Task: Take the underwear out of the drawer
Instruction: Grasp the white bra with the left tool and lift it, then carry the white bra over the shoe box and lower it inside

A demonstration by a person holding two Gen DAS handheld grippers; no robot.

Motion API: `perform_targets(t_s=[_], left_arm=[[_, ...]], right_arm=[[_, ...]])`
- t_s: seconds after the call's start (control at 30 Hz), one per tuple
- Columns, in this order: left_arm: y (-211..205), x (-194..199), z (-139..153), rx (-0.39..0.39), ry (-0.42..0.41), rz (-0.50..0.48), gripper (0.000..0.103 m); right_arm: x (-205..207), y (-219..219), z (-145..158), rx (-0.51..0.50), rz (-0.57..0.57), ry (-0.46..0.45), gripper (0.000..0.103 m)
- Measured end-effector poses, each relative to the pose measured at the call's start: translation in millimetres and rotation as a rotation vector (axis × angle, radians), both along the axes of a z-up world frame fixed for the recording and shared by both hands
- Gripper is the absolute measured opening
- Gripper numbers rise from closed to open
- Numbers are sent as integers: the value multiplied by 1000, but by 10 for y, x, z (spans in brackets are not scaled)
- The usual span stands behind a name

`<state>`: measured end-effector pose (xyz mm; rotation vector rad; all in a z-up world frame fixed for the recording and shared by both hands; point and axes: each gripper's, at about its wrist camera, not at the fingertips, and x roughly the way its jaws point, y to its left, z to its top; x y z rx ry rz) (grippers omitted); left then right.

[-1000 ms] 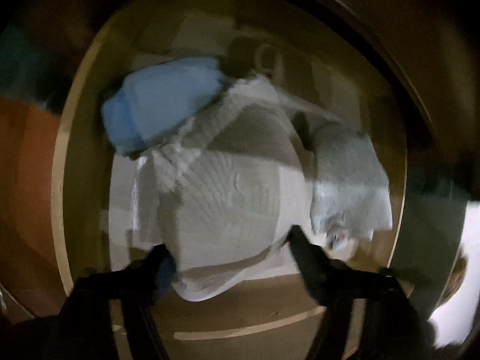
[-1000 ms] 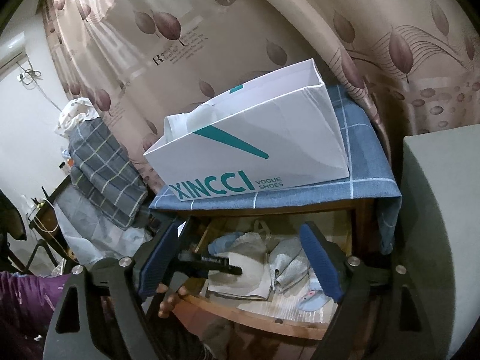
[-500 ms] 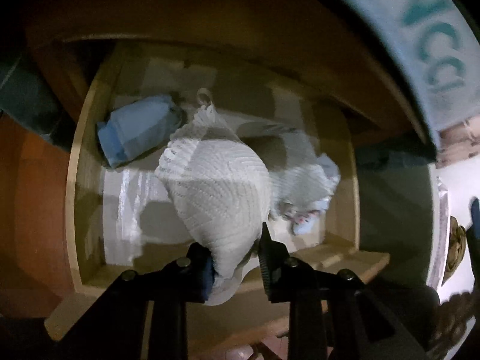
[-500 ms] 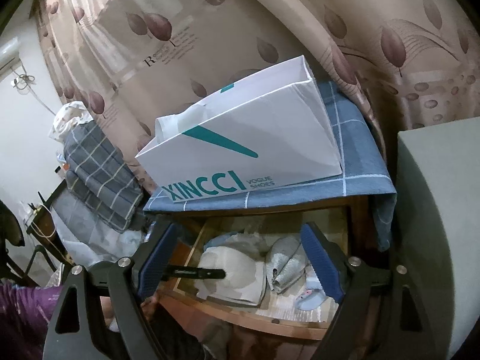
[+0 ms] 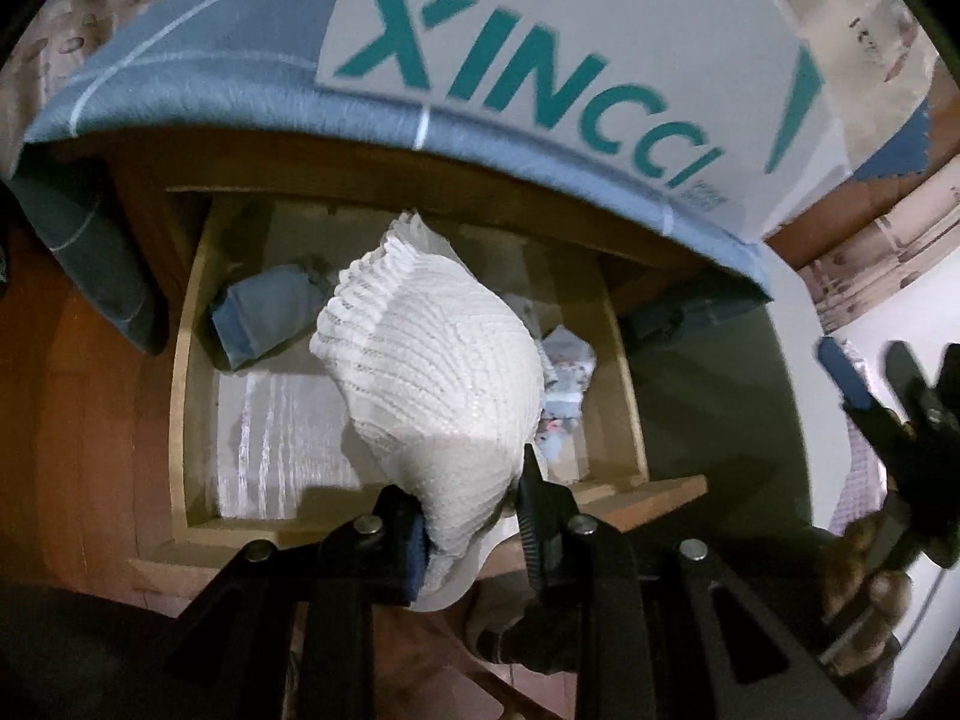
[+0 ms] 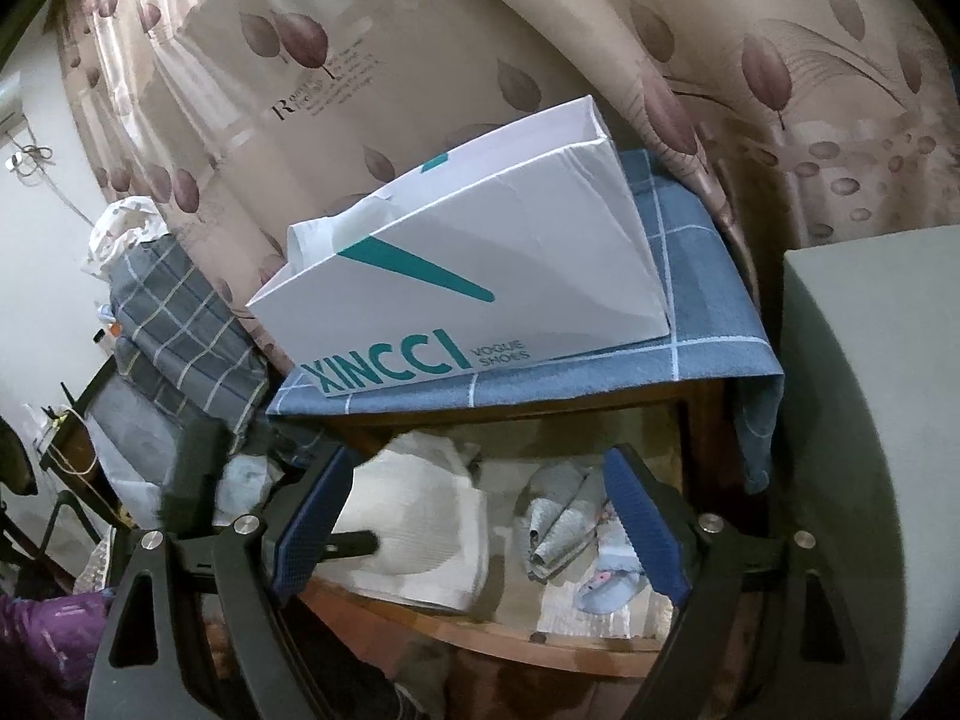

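Note:
White knitted underwear (image 5: pixel 432 372) hangs above the open wooden drawer (image 5: pixel 186 360), pinched at its lower edge by my left gripper (image 5: pixel 474 516), which is shut on it. From the right wrist view the same underwear (image 6: pixel 420 510) is lifted over the drawer's front rim (image 6: pixel 480 630), with a black left finger (image 6: pixel 354 540) against it. My right gripper (image 6: pixel 474 516) stands open in front of the drawer, nothing between its blue pads (image 6: pixel 648 528). It also shows at the right edge of the left wrist view as the right gripper (image 5: pixel 870 366).
In the drawer lie a folded blue garment (image 5: pixel 258 318), a grey striped one (image 6: pixel 558 510) and a small patterned pale-blue piece (image 6: pixel 606 588). A white XINCCI bag (image 6: pixel 468 300) sits on the blue checked cloth (image 6: pixel 690 354) above. A grey block (image 6: pixel 870 420) stands right, plaid bedding (image 6: pixel 180 324) left.
My left gripper closed on the white underwear and lifted it up from the drawer, pulling back. The right gripper has stayed where it was, still open.

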<state>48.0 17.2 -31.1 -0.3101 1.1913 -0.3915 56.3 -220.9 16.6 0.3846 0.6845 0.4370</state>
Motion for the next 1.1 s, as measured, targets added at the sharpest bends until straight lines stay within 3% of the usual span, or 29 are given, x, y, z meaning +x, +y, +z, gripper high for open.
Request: perform_targets(t_s=[0.53,0.83,1.1], left_arm=[[220,-591,798,-112,-53,-27,25],[257,-956,1289,-152,-94,-92,25],[215,-1149,2006,-224,-190,-153,25]], right_arm=[[16,40,-11,-42,-13,13,87],[16,44,-6,-41,-14,15,87],[24,12,-1,-35,-17,12,87]])
